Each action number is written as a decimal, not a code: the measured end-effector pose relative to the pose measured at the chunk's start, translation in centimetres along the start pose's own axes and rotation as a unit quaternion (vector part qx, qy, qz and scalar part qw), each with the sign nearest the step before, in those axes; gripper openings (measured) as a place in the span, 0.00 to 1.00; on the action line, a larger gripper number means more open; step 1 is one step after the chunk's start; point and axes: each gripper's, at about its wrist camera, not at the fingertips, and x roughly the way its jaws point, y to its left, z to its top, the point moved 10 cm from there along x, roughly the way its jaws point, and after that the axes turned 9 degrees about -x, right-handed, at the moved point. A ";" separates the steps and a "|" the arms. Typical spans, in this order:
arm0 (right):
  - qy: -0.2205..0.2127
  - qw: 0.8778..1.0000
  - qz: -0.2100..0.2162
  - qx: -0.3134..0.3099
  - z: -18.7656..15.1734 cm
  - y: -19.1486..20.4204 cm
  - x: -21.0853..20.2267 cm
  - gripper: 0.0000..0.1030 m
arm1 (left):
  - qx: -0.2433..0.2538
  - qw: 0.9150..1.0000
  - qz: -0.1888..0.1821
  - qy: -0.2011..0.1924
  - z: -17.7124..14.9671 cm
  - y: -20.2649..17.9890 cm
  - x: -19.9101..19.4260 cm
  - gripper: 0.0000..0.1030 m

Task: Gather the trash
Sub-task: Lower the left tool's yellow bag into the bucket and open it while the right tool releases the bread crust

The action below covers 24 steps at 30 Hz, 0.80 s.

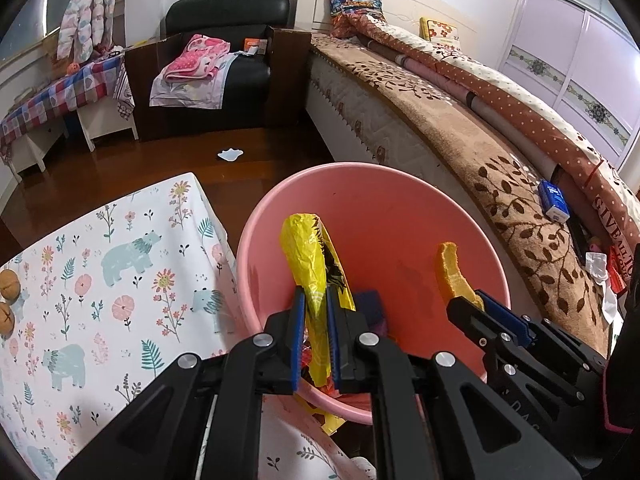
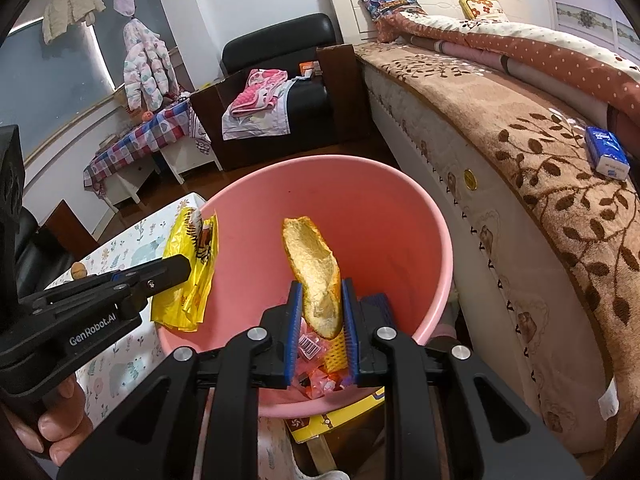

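A: What trash is in play?

B: A crumpled yellow plastic bag with black print (image 1: 316, 276) and a curved piece of orange fruit peel with a pale inner side (image 2: 316, 276). Both hang over the mouth of the round pink plastic bin (image 1: 280, 208), above the wrappers already lying at its bottom.

A: Who holds what?

B: The left gripper (image 1: 316, 300) is clamped tight on the bag, blue pads squeezing the thin film nearly flat. The right gripper (image 2: 320, 300) is clamped on the lower end of the peel, its jaws a little wider because the rind is thicker.

A: Why hold them there?

B: I'd judge both are lined up for dropping: each piece sits inside the rim, so letting go should land it in the bin and not on the floor.

A: And around the bin?

B: The counter under a white cloth printed with bears and flowers (image 1: 120, 264) stands just beside it on the left, two walnuts (image 1: 8, 292) at its edge. The bed with a brown leaf-patterned blanket (image 1: 480, 152) runs along the right, a blue tissue pack (image 1: 554, 200) lying on it.

A: Anything left?

B: A small white scrap (image 1: 231, 155) lies on the dark wooden floor (image 1: 160, 160), well apart from the bin.
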 end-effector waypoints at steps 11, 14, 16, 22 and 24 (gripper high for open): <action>0.000 1.000 0.001 0.008 -0.2 -0.3 0.3 0.19 | -0.004 1.000 -0.003 0.000 -0.1 0.4 0.1 0.23; 0.000 1.000 0.001 0.008 -0.2 -0.3 0.3 0.19 | -0.008 1.000 -0.005 0.001 -0.1 0.6 0.1 0.33; 0.001 1.000 0.000 0.009 -0.2 -0.3 0.3 0.19 | -0.013 1.000 -0.007 0.003 -0.2 0.7 0.1 0.40; 0.002 1.000 0.003 0.020 -0.4 -0.8 0.4 0.20 | -0.018 1.000 -0.010 0.003 -0.2 0.8 -0.2 0.43; 0.005 1.000 0.007 0.025 -0.5 -0.9 0.5 0.21 | -0.019 1.000 -0.010 0.003 -0.2 0.8 -0.3 0.44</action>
